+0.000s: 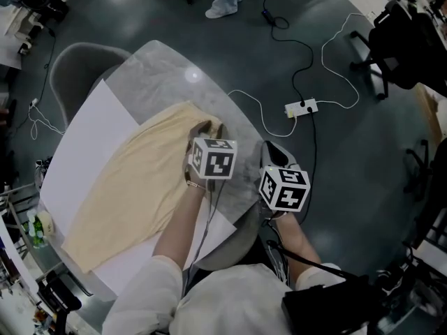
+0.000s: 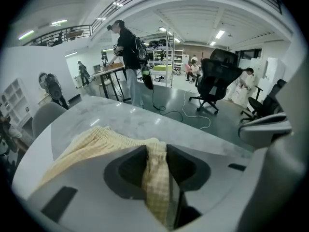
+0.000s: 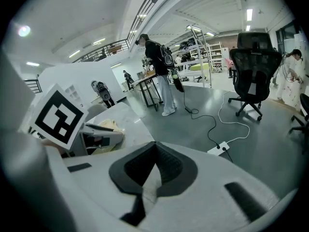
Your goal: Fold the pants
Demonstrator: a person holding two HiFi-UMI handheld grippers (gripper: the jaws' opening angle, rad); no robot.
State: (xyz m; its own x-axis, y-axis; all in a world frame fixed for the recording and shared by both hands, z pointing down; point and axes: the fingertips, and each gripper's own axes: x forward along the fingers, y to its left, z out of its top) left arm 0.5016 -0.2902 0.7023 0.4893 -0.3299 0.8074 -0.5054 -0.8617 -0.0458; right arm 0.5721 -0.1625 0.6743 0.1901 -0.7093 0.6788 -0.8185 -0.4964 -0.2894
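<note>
Left tongs (image 2: pixel 156 148) tight on yellow checked pants (image 2: pixel 91 141); right tongs (image 3: pixel 154 146) together, empty

I read the pants (image 1: pixel 140 180) as soft matt cloth with a fine woven check. The table (image 1: pixel 164 65) has a smooth, marbled, stone-look top, glossy enough to throw back the lights. The white sheet (image 1: pixel 87 138) on it looks matt and paper-like. On the left gripper (image 2: pixel 156 151) and right gripper (image 3: pixel 153 146) I note smooth matt plastic shells and dark ribbed pads (image 3: pixel 169 166). The floor (image 1: pixel 335 152) is polished, with a faint sheen.
</note>
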